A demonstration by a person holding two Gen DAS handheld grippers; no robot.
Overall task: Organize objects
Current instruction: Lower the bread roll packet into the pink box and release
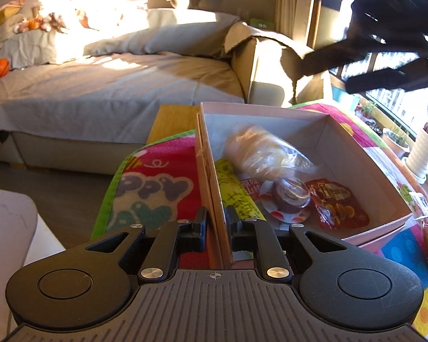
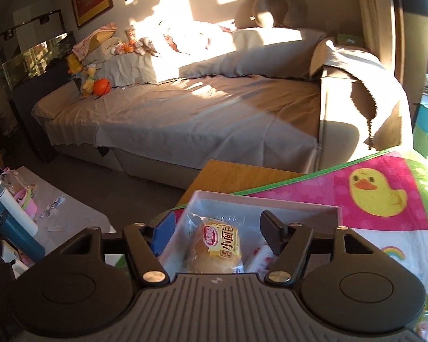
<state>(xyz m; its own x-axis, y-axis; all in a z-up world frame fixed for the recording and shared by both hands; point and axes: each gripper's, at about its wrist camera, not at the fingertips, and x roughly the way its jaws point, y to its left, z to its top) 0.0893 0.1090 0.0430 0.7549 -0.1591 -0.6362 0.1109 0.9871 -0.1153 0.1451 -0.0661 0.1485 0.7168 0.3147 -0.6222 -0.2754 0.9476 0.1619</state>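
The left gripper (image 1: 216,222) sits nearest in its own view, its two black fingers pinching the near left wall of the shallow pale cardboard box (image 1: 365,171), one finger outside and one inside. The box rests on a bright children's play mat (image 1: 157,188) with a green border, where cartoon letters reading "PPY" can be made out; in the right wrist view the same mat shows a yellow duck and a small rainbow.

Inside the box, nearest the gripper, a yellow-green flat packet (image 1: 234,188) with dark handwriting-style characters lies along the left wall, its long axis running near to far. Just right of it is a small round clear-lidded cup with dark contents (image 1: 292,195), resting on a white-and-red wrapper with red Chinese characters. To the right lies a red crinkly snack pouch (image 1: 338,206); its label is too small to read. Farther in, a bread roll in a clear plastic wrapper (image 1: 264,151) lies with its long axis slanting from far left to near right.

The right gripper (image 2: 216,236) hangs above the box, fingers spread apart and holding nothing, the roll below between them; its yellow label reads "小面包". No earlier view is given for comparison.

Beyond the mat are a wooden tabletop (image 1: 174,119) and a grey-covered sofa (image 1: 114,85) in sunlight
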